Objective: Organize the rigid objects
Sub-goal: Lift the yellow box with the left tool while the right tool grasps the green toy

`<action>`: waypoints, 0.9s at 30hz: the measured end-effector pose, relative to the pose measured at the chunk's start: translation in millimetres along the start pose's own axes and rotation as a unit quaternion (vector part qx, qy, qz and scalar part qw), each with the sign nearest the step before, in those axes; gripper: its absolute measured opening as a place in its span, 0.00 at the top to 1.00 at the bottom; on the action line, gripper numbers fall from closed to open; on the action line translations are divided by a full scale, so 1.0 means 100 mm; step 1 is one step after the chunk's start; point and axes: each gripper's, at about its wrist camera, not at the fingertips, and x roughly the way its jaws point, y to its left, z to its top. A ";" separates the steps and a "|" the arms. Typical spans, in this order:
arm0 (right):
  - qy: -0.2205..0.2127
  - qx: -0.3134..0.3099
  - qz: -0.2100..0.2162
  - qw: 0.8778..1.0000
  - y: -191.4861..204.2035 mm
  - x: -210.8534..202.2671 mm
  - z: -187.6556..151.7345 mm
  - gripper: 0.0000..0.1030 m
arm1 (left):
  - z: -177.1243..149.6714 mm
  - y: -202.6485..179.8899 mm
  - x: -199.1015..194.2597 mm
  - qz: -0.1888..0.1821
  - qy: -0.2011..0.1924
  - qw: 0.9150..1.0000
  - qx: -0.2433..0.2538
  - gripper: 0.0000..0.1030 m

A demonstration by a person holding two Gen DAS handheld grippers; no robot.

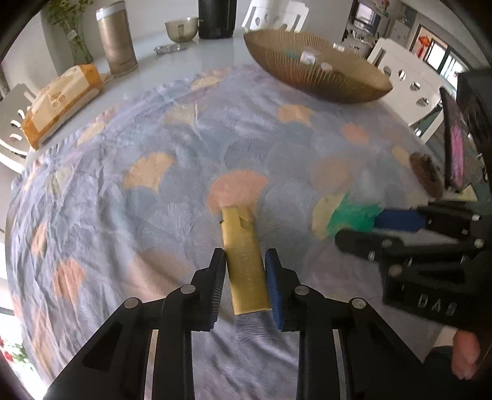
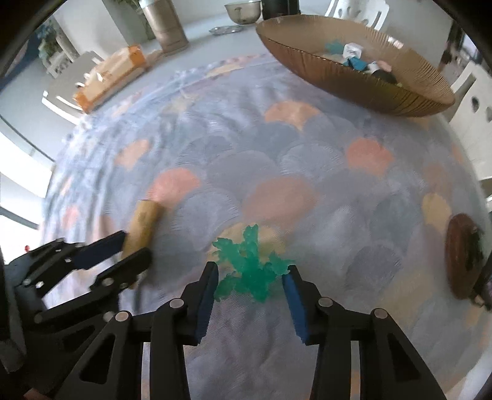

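A flat gold bar-shaped object (image 1: 244, 258) lies on the patterned cloth between the jaws of my left gripper (image 1: 243, 261), which touch its sides. The bar also shows in the right wrist view (image 2: 143, 229). A translucent green plastic figure (image 2: 250, 266) lies between the open jaws of my right gripper (image 2: 250, 281), with gaps on both sides. The figure (image 1: 353, 214) and the right gripper (image 1: 366, 229) show at the right of the left wrist view. A ribbed brown bowl (image 1: 316, 72) holding several small items stands at the far side; it shows in the right wrist view too (image 2: 369, 95).
A round dark brown disc (image 2: 462, 255) lies on the cloth at the right. On the bare table behind stand a tissue pack (image 1: 61, 101), a gold canister (image 1: 117, 40), a metal cup (image 1: 181, 29) and a dark bottle (image 1: 216, 18). White chairs ring the table.
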 end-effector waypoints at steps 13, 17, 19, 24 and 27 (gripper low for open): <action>-0.069 -0.033 0.064 0.995 -0.16 -0.62 0.38 0.59 | 0.61 -0.04 -0.49 -0.016 -0.037 0.997 -0.064 0.86; -0.063 -0.026 0.065 0.996 -0.44 -0.68 0.49 0.59 | 0.51 0.29 -0.29 -0.062 0.026 0.984 -0.168 0.27; -0.053 -0.020 0.062 0.996 -0.61 -0.65 0.54 0.59 | 0.39 0.38 -0.22 -0.020 0.026 0.982 -0.188 0.27; -0.015 0.000 0.061 0.998 -0.91 -0.54 0.51 0.59 | 0.27 0.21 0.15 0.002 0.101 0.985 -0.138 0.27; 0.000 -0.004 0.063 0.998 -0.96 -0.49 0.46 0.59 | 0.23 0.01 0.29 0.027 0.111 0.988 -0.104 0.50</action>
